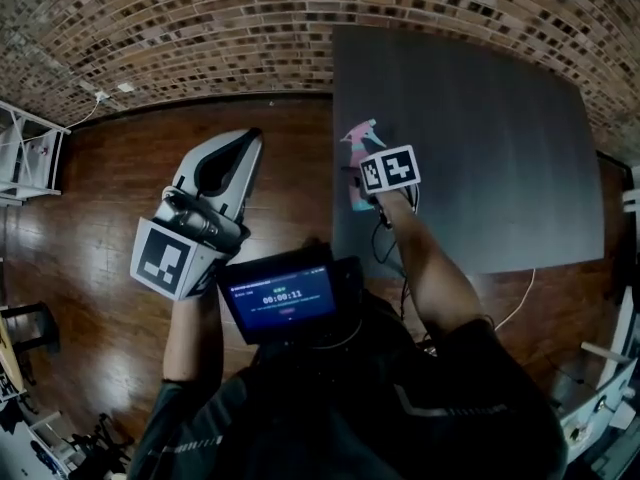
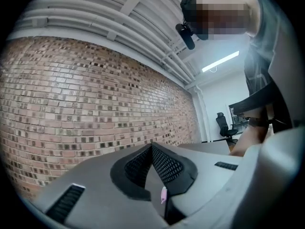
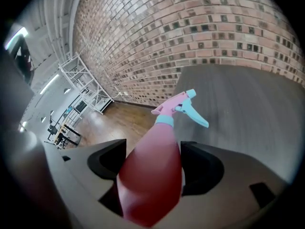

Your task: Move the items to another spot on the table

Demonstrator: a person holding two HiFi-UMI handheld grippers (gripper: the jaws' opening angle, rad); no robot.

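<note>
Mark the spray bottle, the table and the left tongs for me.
spray bottle (image 3: 151, 171): right gripper view, on its pink body.
table (image 1: 480, 148): head view, on bare dark top.
left tongs (image 2: 152, 147): left gripper view, where the closed tips meet.

A brick wall (image 1: 200, 28) of red-brown and dark bricks runs across the head view from 10 to 2 o'clock. Below it a glossy dark-brown wooden floor (image 1: 90, 228) fills the left side. A dark grey worktop (image 1: 500, 148) stands at 2 o'clock, and a white shelf rack (image 1: 30, 153) at 9 o'clock. In the left gripper view pale ceiling pipes (image 2: 95, 18) run overhead, a strip light (image 2: 220, 61) glows at 2 o'clock, and a black office chair (image 2: 224, 125) stands at 3 o'clock.
</note>
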